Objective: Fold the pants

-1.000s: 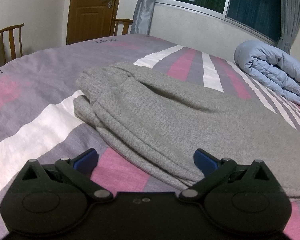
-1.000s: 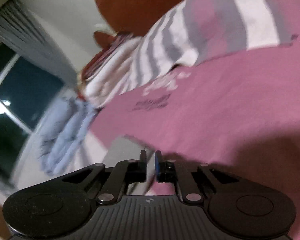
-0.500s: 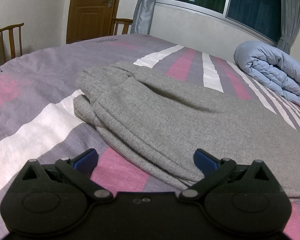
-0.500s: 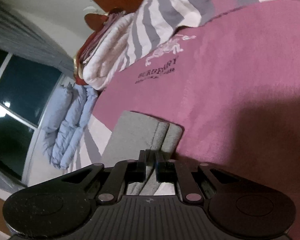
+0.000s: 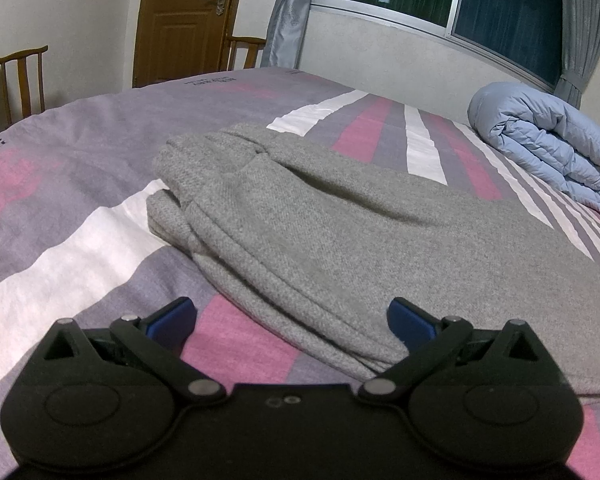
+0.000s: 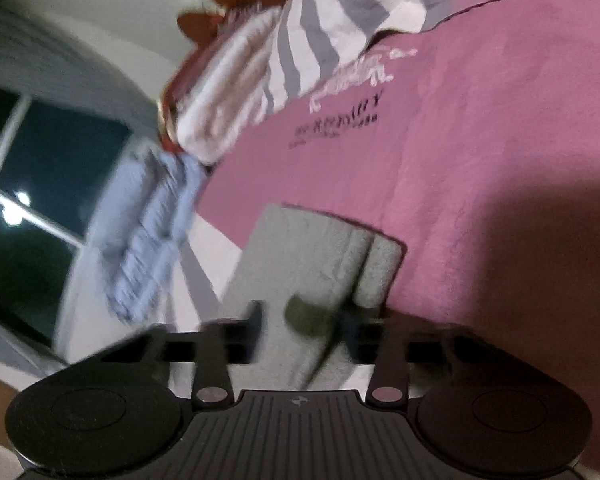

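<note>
Left wrist view: the left gripper [image 5: 292, 312] points slightly downward over a bed, its blue-padded jaws spread wide and holding nothing, one pad on each side of the near edge of the grey pants [image 5: 340, 232]. The pants lie folded along their length on the striped bedspread [image 5: 60, 160], the layered hems bunched at the far left end and the rest running off to the right. A rolled pale-blue quilt [image 5: 548, 140] sits well apart on the far right of the bed, below a dark window [image 5: 500, 0] framed by a grey curtain [image 5: 288, 12]. A brown wooden door [image 5: 180, 20] and a wooden chair [image 5: 20, 76] stand by the wall beyond the foot of the bed.

Right wrist view, tilted and blurred: the right gripper [image 6: 302, 320] also angles down over the other end of the pants, where a squared grey edge rests on a pink stretch of the bedspread printed with dark lettering. Its jaws stand apart with the fabric showing between them; blur hides whether the pads touch the cloth. A striped pillow [image 6: 320, 40] and a folded white blanket [image 6: 220, 100] lie at the top of the bed.
</note>
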### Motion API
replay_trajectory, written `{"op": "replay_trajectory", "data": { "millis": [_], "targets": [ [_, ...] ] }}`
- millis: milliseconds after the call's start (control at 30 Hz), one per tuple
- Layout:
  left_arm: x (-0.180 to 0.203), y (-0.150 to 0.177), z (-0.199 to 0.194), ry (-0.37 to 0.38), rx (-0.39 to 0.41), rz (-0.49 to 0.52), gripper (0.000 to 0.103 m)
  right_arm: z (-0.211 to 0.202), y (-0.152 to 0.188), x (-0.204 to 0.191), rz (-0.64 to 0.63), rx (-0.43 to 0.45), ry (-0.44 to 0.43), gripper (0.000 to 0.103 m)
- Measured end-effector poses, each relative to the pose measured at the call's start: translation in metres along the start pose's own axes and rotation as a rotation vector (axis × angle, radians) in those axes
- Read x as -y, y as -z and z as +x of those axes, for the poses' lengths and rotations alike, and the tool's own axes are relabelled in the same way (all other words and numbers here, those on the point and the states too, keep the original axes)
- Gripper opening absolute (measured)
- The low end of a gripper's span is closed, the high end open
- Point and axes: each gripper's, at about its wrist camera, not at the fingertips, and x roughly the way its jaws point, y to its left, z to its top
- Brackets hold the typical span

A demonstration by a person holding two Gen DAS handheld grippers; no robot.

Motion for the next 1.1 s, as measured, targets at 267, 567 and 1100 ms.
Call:
{"op": "replay_trajectory", "data": {
  "millis": [267,567,1100],
  "targets": [
    [0.000,0.000,0.001,0.001,-0.001,-0.001,0.097,-0.024,0.005,-0.007,-0.101,0.057,-0.039,0.005],
    [0.000,0.000,0.000,0.002,-0.002,-0.004,0.097,-0.010,0.005,0.007,-0.071,0.003,0.008,0.012],
    [-0.044,-0.018,-0.032,0.035,0.117,-0.222,0.067,-0.076,0.130,-0.083,-0.554,0.187,-0.017,0.070]
  ]
}}
